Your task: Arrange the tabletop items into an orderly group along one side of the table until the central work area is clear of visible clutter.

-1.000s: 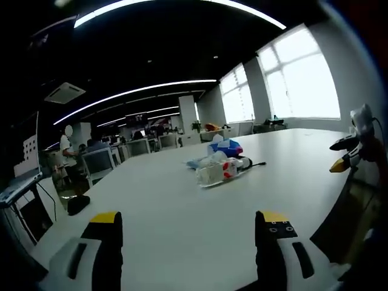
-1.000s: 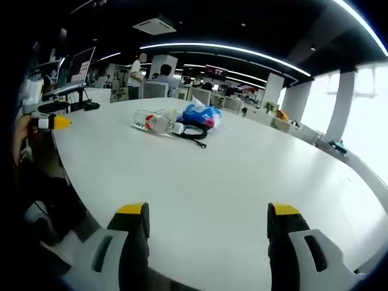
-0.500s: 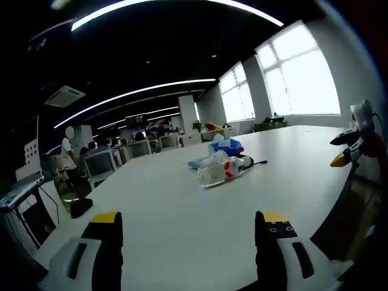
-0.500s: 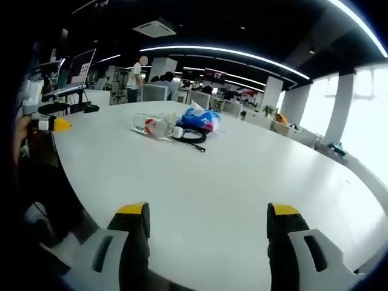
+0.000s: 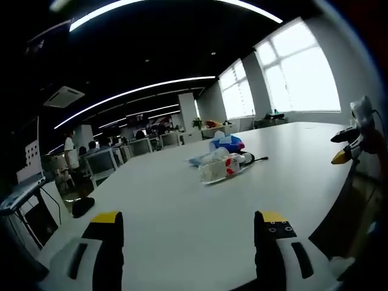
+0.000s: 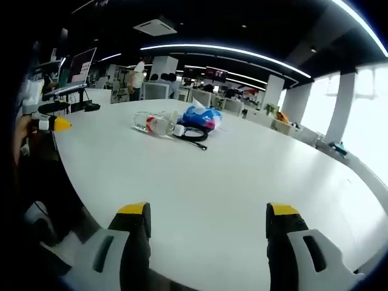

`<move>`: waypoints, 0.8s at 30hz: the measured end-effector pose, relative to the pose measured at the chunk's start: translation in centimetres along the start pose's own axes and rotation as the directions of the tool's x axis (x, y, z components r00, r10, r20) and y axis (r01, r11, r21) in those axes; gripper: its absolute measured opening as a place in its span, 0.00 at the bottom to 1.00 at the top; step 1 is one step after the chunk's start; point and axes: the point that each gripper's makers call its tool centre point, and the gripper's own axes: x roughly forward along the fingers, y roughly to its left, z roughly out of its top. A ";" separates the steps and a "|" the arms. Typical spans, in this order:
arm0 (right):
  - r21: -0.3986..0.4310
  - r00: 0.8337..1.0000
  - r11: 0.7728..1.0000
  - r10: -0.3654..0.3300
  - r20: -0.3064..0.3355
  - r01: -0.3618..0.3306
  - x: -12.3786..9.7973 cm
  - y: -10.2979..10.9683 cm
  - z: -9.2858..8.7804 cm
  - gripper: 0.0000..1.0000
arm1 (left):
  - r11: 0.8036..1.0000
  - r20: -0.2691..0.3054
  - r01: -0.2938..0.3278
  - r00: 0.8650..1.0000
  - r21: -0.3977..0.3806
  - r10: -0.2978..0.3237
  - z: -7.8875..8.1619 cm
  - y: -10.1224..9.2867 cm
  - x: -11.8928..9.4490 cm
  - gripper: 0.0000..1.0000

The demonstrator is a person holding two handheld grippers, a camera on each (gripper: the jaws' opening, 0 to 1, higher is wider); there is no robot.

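Left gripper (image 5: 188, 227) low in the left gripper view, fingers (image 5: 108, 242) spread apart, clamped on nothing, above the near edge of the white worktop (image 5: 182, 212). Right gripper (image 6: 207, 221) likewise with fingers wide and bare.

Cluster of items at centre frame in the left gripper view, well apart from both grippers: clear plastic bottle (image 5: 215, 171) lying on its side, blue packet (image 5: 225, 143) behind it, black cable (image 6: 193, 135) just beside.

Barely changed from a second ago: cluster untouched, only a slight drift of the cameras. Person (image 6: 137, 76) standing at upper left of the right gripper view, shifted a little against the background desks.
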 end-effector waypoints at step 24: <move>-0.011 1.000 1.000 -0.011 -0.026 0.011 0.1 -0.2 -0.5 0.73 | 1.000 -0.009 0.000 1.000 0.002 0.000 -0.1 -0.1 0.2 0.89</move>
